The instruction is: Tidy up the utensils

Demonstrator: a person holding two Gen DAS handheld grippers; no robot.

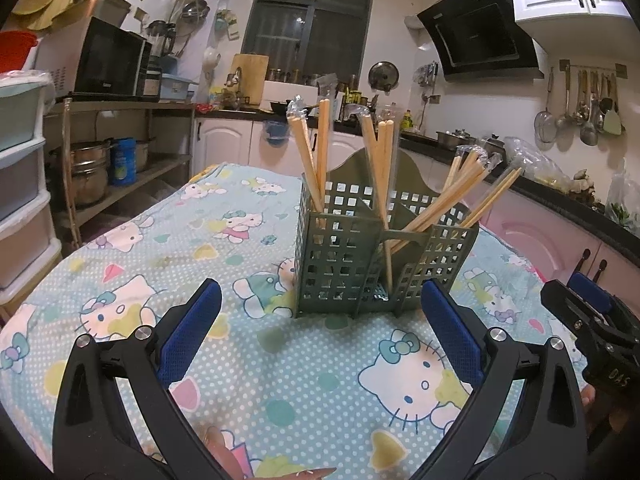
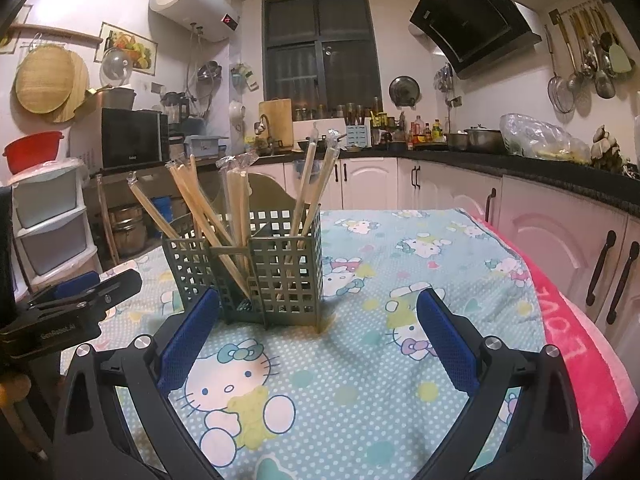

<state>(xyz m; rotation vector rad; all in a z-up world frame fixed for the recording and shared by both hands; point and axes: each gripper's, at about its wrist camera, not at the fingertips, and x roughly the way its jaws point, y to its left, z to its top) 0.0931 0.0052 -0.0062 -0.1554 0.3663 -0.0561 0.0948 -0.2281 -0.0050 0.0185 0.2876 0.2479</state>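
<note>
A green perforated utensil holder [image 1: 376, 256] stands upright on the table, also in the right wrist view [image 2: 256, 272]. It has three compartments, and several wooden chopsticks [image 1: 380, 176] in clear wrappers lean in all of them, also in the right wrist view [image 2: 236, 208]. My left gripper [image 1: 320, 324] is open and empty, just short of the holder. My right gripper [image 2: 318, 332] is open and empty, with the holder ahead to its left. The right gripper shows at the right edge of the left wrist view [image 1: 592, 312], and the left gripper at the left edge of the right wrist view [image 2: 76, 300].
The table wears a light blue Hello Kitty cloth [image 2: 360, 380] with a pink towel edge [image 2: 592, 340] on the right. White drawers [image 2: 52, 232] and a shelf with pots [image 1: 92, 168] stand left. Kitchen counters [image 2: 520, 160] run behind and right.
</note>
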